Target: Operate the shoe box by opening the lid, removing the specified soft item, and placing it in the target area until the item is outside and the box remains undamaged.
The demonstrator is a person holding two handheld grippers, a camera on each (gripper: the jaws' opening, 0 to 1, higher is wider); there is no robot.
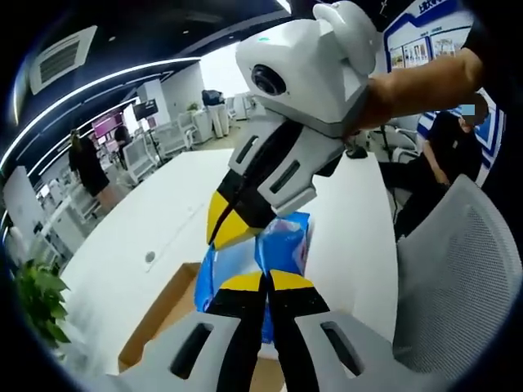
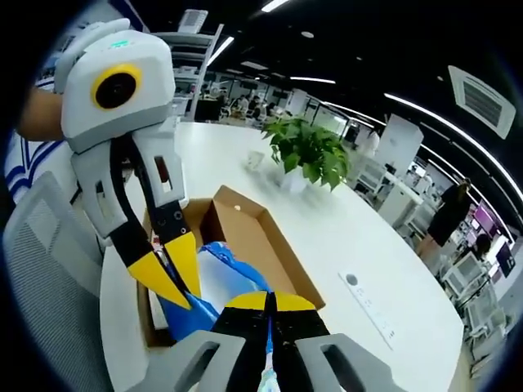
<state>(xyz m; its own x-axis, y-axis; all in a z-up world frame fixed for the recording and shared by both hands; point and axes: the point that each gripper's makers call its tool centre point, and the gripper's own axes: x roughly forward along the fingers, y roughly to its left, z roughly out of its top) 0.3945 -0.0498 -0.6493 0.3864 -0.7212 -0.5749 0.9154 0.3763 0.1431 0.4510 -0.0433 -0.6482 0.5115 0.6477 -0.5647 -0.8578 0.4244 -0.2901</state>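
White table — open shoe box, potted plant

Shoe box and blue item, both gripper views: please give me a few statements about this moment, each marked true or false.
1. Both grippers pinch the blue soft package. True: the left gripper and the right gripper each have their jaws closed on it.
2. The cardboard shoe box is closed. False: it is open, its inside exposed.
3. A potted green plant stands on the white table beyond the box. True.
4. The package lies flat on the table, away from the box. False: it is held up over the open box.
5. The table is dark wood. False: it is white.
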